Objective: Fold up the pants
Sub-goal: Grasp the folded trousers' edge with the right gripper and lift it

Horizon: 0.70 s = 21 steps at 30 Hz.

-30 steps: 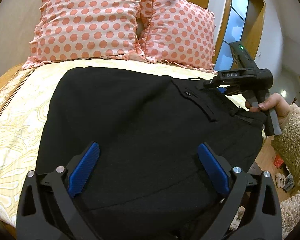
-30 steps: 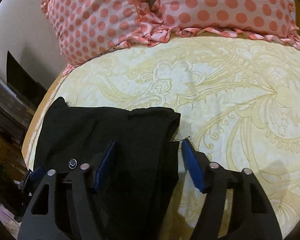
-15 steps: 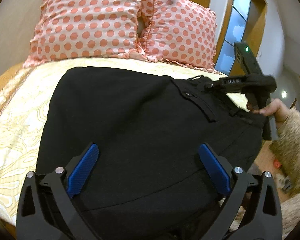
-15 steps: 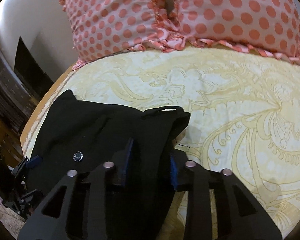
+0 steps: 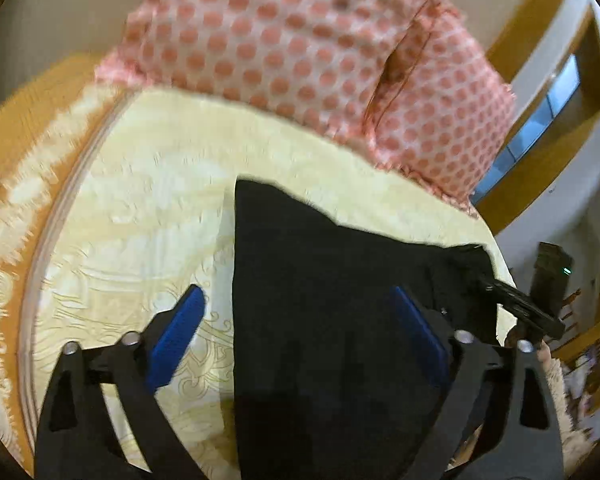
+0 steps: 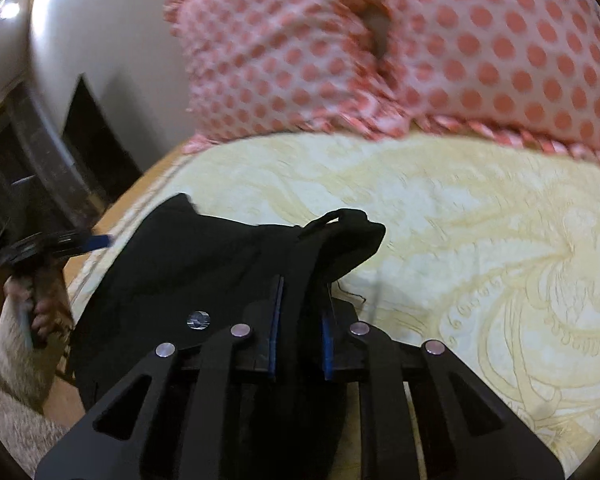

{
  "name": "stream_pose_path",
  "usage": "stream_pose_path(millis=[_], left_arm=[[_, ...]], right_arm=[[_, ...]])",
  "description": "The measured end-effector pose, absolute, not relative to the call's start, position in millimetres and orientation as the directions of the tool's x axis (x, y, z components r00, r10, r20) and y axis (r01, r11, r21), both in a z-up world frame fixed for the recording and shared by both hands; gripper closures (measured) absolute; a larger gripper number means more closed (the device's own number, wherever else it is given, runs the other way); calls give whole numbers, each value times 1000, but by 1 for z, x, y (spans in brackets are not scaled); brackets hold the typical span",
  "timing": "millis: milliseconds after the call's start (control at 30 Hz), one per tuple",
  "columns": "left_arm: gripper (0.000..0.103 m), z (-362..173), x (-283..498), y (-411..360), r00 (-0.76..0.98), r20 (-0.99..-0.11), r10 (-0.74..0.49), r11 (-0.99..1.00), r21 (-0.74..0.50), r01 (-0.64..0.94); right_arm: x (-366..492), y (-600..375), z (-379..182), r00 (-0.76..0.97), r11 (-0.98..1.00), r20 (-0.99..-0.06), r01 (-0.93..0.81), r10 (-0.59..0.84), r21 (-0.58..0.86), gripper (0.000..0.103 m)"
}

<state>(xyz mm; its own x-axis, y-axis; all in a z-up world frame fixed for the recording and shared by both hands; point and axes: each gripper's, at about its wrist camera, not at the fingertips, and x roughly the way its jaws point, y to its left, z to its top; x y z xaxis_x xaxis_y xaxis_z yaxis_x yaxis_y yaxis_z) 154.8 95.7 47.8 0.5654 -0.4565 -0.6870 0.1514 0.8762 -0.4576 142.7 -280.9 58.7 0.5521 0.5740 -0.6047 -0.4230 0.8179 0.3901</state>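
While black pants [image 5: 332, 320] lie near the bed's [image 5: 139, 208] foot and left side, bare yellow bedspread is left open up to the dotted pillows [image 6: 420, 48]. The right gripper [image 6: 300, 320] is seen clamped on a bunched fold, apparently the waistband, though blur softens the view. The left gripper [image 5: 295, 328] is held wide open above the pants' left edge, gripping nothing.

Both views are motion-blurred, smearing the polka-dot pillows [image 5: 300, 40] along the top. In the right wrist view the black pants [image 6: 203, 272] run under the gripper body and off the lower edge. The far gripper [image 5: 520, 308] at right is dark and indistinct.
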Motion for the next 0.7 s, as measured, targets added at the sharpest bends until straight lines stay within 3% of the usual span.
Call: stream_pose_path(millis=[167, 433, 500, 567, 633, 700], left_arm=[[35, 18, 178, 97, 470, -720, -511, 842, -530, 104], [44, 11, 191, 83, 425, -741, -521, 842, -527, 114], [54, 11, 191, 81, 434, -752, -497, 858, -501, 115], [82, 13, 190, 81, 451, -756, -475, 870, -479, 114], [94, 17, 185, 84, 465, -739, -488, 863, -489, 128], [95, 25, 181, 80, 482, -740, -469, 876, -458, 149]], right_arm=[[147, -278, 54, 549, 837, -635, -408, 544, 365, 87], [159, -290, 35, 516, 825, -644, -347, 565, 446, 85], [161, -291, 32, 512, 823, -645, -335, 567, 458, 84], [157, -290, 34, 527, 827, -637, -346, 562, 443, 85], [151, -286, 40, 555, 836, -626, -365, 549, 410, 86], [149, -286, 47, 568, 836, -613, -373, 549, 403, 87]])
